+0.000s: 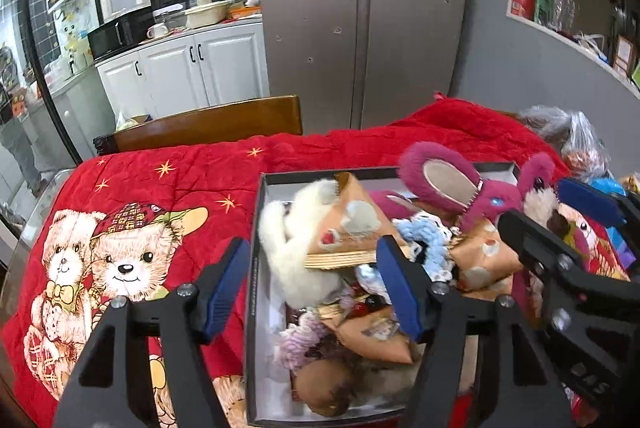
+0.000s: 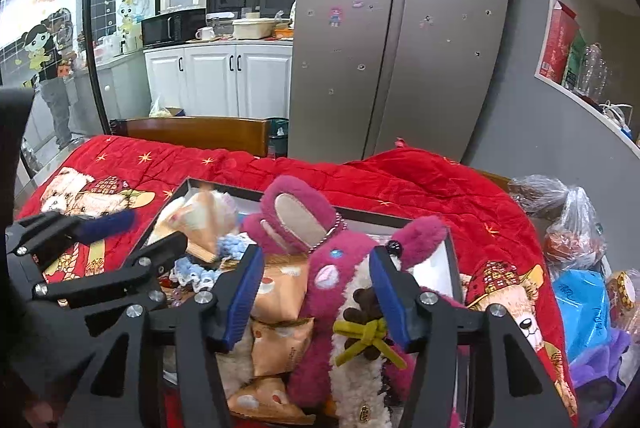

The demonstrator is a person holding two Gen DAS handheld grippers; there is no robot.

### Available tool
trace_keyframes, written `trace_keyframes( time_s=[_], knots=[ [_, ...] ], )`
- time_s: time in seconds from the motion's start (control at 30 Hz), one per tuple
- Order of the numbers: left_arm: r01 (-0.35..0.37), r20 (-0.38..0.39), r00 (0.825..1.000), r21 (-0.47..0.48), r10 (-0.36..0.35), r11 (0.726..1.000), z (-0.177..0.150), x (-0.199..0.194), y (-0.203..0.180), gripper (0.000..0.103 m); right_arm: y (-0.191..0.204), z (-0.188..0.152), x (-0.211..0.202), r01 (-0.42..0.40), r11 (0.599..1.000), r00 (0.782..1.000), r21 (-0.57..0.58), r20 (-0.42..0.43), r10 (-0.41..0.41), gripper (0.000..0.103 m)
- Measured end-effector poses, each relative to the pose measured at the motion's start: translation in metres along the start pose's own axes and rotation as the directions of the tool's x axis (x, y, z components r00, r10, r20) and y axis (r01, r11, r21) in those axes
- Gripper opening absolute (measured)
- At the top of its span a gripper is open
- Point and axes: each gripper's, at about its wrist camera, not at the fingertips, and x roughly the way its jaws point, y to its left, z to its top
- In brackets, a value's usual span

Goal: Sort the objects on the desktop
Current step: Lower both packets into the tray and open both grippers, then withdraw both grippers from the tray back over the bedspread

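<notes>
Pink plush bunny (image 2: 340, 268) sits between the spread right gripper (image 2: 316, 292) fingers.

One open box (image 1: 256, 268) sits on one red quilt (image 1: 160, 179), heaped with toys and snacks. Inside it: one magenta plush rabbit (image 2: 340, 268), one white plush toy (image 1: 292, 260), at least four tan snack packets (image 2: 280, 344) and one blue crocheted piece (image 1: 424, 232); smaller items beneath are too jumbled to count. Two teddy bears are printed side by side on the quilt (image 1: 100, 260). Beyond it stand one wooden chair (image 1: 216, 123) and one two-door refrigerator (image 1: 360, 7). Two black grippers appear: left gripper (image 1: 316, 288), right gripper (image 2: 316, 296).
</notes>
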Motion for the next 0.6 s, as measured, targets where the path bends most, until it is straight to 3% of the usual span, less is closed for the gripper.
trace_keyframes(
  time_s=[0.1,0.6],
  knots=[
    [-0.003,-0.001,1.0,0.002,0.003,1.0,0.001,-0.001,0.002,0.07,-0.003,0.001,-0.004,-0.003,1.0,1.0,0.017,0.021,0.003,0.078],
    [0.016,0.026,1.0,0.024,-0.017,1.0,0.002,-0.023,-0.007,0.074,-0.008,0.005,-0.02,-0.016,1.0,0.999,0.024,0.029,0.016,0.078]
  ],
)
